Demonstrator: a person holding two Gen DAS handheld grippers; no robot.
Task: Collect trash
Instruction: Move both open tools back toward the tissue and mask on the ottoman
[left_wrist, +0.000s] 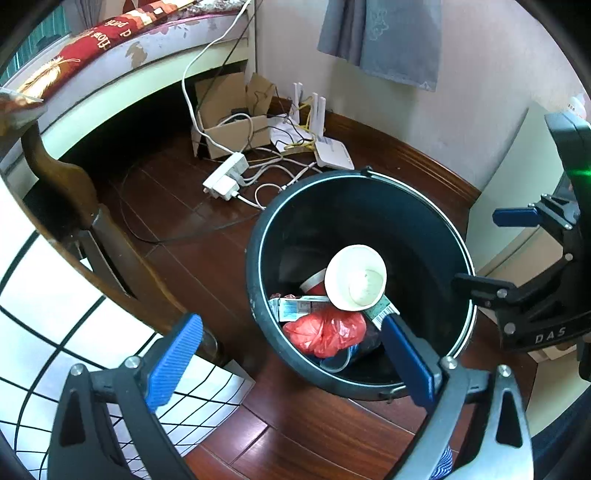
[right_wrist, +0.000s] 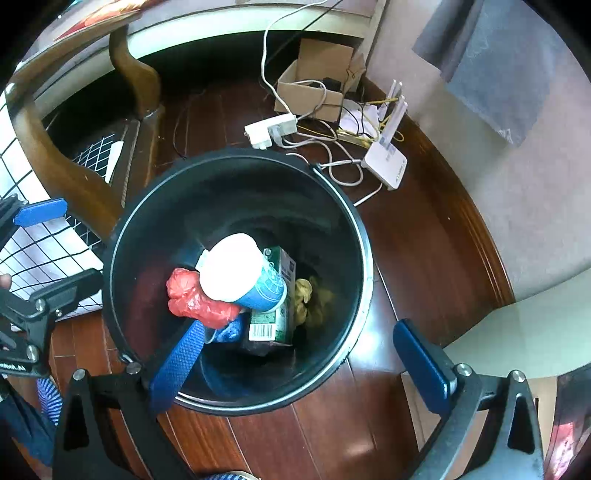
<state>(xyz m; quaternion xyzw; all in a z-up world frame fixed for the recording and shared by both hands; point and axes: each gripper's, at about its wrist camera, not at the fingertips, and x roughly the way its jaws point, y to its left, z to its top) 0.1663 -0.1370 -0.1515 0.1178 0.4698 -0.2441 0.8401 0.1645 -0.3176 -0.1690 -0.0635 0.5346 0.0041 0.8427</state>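
Observation:
A dark round bin (left_wrist: 258, 258) stands on the wooden floor and holds trash. On top lies a white paper cup (left_wrist: 356, 277) with its mouth up, over a red plastic bag (left_wrist: 325, 332) and a carton (left_wrist: 295, 308). My left gripper (left_wrist: 291, 362) hangs open above the bin's near rim with nothing between its blue pads. In the right wrist view, the bin (right_wrist: 362, 240) holds the cup (right_wrist: 240, 273), the red bag (right_wrist: 192, 299), a green carton (right_wrist: 280, 321) and a yellow crumpled wad (right_wrist: 310, 295). My right gripper (right_wrist: 301, 365) is open and empty over the rim.
Behind the bin lie a white power strip (left_wrist: 225, 177), a router (left_wrist: 332, 153), tangled cables and an open cardboard box (left_wrist: 229, 118). A curved wooden furniture leg (left_wrist: 85, 206) and a grid-patterned cloth (left_wrist: 44, 295) stand at the left. A pale cabinet (left_wrist: 517, 177) is at the right.

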